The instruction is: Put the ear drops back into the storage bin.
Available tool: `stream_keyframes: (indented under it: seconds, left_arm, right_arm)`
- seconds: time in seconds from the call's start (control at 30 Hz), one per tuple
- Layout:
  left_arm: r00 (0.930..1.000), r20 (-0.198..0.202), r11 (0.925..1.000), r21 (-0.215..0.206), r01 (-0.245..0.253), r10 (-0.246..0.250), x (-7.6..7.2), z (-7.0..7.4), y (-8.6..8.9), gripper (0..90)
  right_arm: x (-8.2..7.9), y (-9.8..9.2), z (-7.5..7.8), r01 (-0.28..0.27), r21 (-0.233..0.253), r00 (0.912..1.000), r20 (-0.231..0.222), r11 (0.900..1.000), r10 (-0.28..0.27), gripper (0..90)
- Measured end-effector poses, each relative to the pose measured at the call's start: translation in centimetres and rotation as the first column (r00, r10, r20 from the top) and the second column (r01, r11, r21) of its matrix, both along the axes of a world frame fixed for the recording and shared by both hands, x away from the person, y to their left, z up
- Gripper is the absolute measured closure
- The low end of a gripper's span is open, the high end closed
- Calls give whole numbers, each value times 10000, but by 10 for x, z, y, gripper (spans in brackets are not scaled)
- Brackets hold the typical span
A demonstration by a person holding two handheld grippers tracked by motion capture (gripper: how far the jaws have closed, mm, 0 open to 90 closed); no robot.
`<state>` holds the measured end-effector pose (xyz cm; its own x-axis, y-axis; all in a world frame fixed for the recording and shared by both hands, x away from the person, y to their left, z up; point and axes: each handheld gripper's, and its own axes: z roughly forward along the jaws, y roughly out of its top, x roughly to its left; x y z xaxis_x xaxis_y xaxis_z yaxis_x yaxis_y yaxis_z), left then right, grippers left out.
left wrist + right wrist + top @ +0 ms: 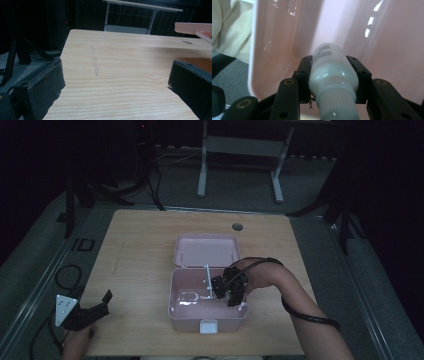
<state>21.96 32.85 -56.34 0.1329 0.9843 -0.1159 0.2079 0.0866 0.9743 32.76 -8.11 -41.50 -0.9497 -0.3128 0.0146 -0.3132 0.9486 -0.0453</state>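
Black jaws of your left gripper point(102, 301) stand wide apart with nothing between them, low over the surface point(135, 250) near its front left corner. Farther in, your right gripper point(333, 75) is clamped on a small white bottle point(332, 72), holding it inside the pink box point(180, 312) toward its right wall. The box sits at the surface's front middle, lid point(206, 249) laid open behind it.

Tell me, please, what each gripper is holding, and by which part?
The right gripper clamps a small white bottle by its body, just below the ribbed cap. The left gripper is open and holds nothing.
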Motion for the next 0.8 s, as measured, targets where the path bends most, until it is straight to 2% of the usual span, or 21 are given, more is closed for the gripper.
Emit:
stream_keyframes:
  seconds: [0.5, 0.8]
  left_arm:
    - [10000, -14, 10000, 19, -2, 2, 0, 0, 0, 4]
    - [10000, -23, 10000, 14, 2, -2, 0, 0, 0, 4]
  right_arm:
    - [-2, 4, -42, -87, -679, 9993, -363, 9977, 62, 595]
    - [0, 4, -58, 33, -784, 9997, -249, 9969, -53, 594]
